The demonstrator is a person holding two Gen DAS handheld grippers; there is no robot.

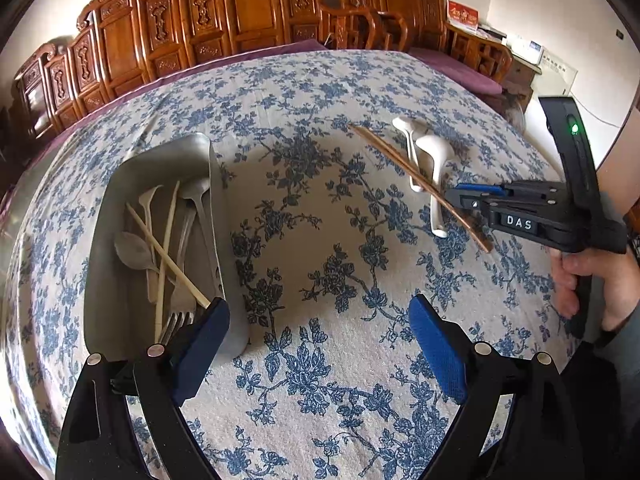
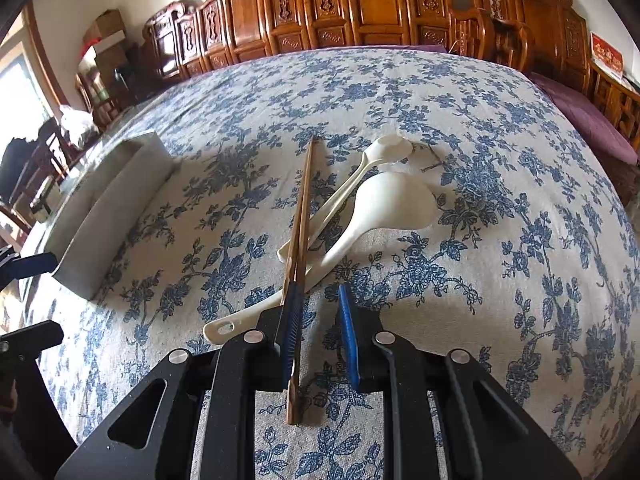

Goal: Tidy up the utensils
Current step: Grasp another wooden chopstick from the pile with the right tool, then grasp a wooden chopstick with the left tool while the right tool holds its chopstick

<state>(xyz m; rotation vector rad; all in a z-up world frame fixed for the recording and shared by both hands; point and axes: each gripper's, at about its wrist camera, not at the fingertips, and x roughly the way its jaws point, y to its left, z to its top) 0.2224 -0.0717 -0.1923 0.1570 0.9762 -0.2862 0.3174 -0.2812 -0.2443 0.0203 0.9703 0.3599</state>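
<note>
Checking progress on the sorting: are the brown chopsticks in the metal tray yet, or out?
Out. The brown chopsticks lie on the floral cloth across the white spoons, apart from the metal tray.

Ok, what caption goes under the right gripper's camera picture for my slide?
Right gripper open around brown chopsticks lying across two white spoons on a blue-flowered tablecloth.

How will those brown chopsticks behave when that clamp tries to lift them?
The brown chopsticks look thin, straight and stiff, so probably light and unbending. There are two loose sticks, so one may slip free. They lie across the white spoons, which may get nudged.
</note>
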